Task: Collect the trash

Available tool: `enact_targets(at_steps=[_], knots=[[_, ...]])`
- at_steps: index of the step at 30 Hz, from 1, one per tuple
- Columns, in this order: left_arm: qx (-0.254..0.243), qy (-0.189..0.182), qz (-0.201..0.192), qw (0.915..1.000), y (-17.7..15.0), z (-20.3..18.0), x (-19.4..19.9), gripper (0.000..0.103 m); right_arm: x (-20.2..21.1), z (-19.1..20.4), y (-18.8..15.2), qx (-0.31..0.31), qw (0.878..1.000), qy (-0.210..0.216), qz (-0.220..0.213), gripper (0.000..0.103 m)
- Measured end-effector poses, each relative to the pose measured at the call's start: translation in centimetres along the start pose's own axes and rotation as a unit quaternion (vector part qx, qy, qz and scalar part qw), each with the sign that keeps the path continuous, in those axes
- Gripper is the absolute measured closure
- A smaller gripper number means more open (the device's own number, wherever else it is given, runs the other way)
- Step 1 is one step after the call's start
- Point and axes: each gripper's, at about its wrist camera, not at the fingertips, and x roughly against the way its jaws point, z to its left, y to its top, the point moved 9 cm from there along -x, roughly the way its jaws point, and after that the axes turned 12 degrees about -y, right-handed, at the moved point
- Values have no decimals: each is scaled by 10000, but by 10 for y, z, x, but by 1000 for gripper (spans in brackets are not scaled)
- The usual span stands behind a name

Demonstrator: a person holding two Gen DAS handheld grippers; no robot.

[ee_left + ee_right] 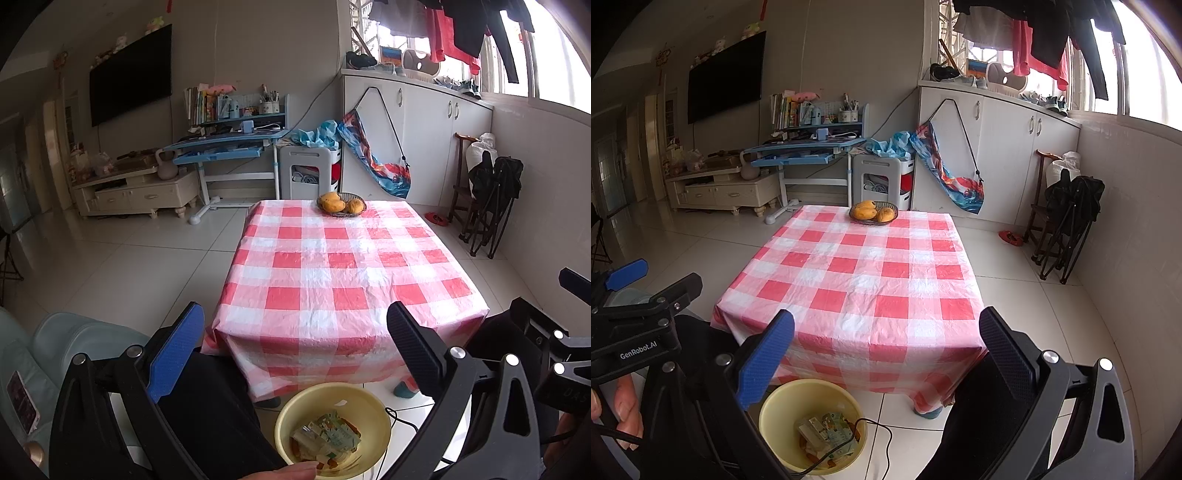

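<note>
My right gripper [886,354] gapes empty above the checked table's [857,273] near edge. Below on the floor, a yellow basin [775,410] holds crumpled wrappers [827,430].

A red-and-white checked tablecloth [343,273] covers the surface; a basket of mangoes [341,204] sits at its far edge. A yellow basin [812,424] of trash stands on the tiled floor [122,266].

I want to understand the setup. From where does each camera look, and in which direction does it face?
Left wrist: on the left gripper, jaws open, facing the checkered table; a thumb and the right gripper's edge show.
Right wrist: on the right gripper, jaws open, same direction; the left gripper and its hand show.
Shared: table, fruit basket, yellow bin with trash.
</note>
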Motion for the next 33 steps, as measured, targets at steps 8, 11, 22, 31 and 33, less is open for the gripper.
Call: enact_targets(at_steps=[8, 11, 22, 31, 33], knots=[[4, 1, -5, 10000, 0, 0, 0, 7, 0, 0, 0, -3, 10000, -3, 4, 7], [5, -1, -2, 10000, 0, 0, 0, 7, 0, 0, 0, -2, 10000, -2, 10, 7], [6, -2, 11, 10000, -1, 0, 0, 7, 0, 0, 0, -1, 10000, -3, 5, 7], [4, -27, 33, 10000, -7, -2, -2, 7, 0, 0, 0, 3, 10000, -5, 3, 7], [6, -23, 30, 10000, -6, -1, -2, 7, 0, 0, 0, 2, 10000, -6, 3, 7]])
